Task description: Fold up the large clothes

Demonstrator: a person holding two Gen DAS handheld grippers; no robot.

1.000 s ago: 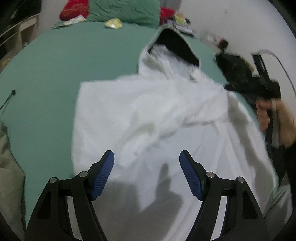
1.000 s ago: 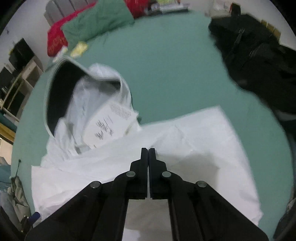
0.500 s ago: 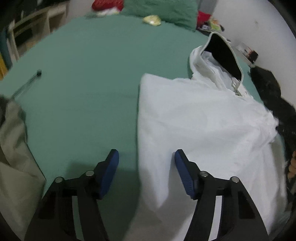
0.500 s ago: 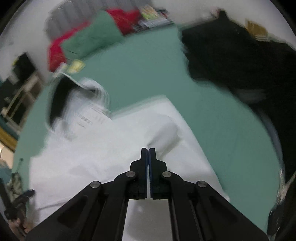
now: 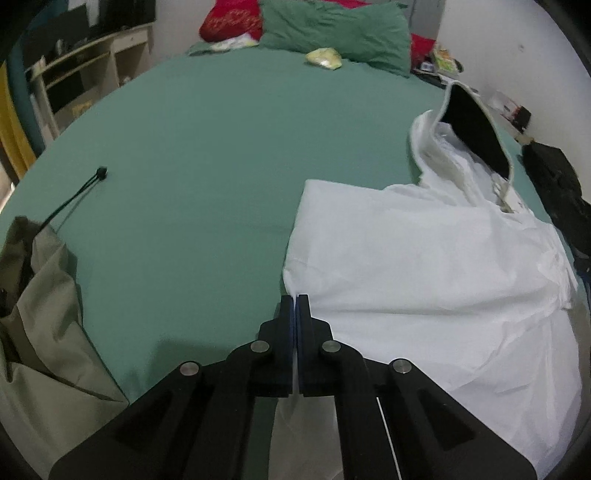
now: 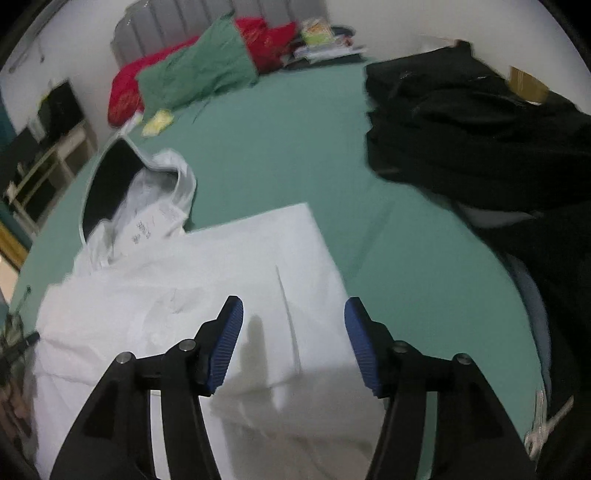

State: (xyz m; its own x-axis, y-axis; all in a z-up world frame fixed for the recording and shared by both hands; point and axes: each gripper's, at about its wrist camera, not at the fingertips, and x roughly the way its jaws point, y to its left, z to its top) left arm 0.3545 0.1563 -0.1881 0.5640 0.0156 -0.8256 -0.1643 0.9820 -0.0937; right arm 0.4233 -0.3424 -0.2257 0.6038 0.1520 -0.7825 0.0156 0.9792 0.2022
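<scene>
Left wrist view: the left gripper (image 5: pixel 294 301) has its two fingers pressed together at the left edge of the white hooded garment (image 5: pixel 424 266). A thin strip of white cloth shows between the blue pads, so the fingers are clamped on the garment's edge. The garment lies spread on the green bed sheet (image 5: pixel 207 177), to the right of the gripper, with its hood (image 5: pixel 469 133) at the far right, dark lining facing up. A khaki garment (image 5: pixel 40 321) lies at the near left, and a black cord (image 5: pixel 79 192) runs from it across the sheet. A green pillow (image 5: pixel 332 26) and a red pillow (image 5: pixel 231 18) lie at the far end of the bed. Part of a black garment (image 5: pixel 554 181) is visible at the far right.

Right wrist view: the right gripper (image 6: pixel 293 325) has its jaws apart and opening. The pads hang over the white garment's right portion; whether they touch the cloth cannot be told. The garment's right edge lies folded inward, forming a straight border near the right finger. The hood rests at the far left. A pile of black clothing lies on the sheet to the far right, apart from the white garment.
</scene>
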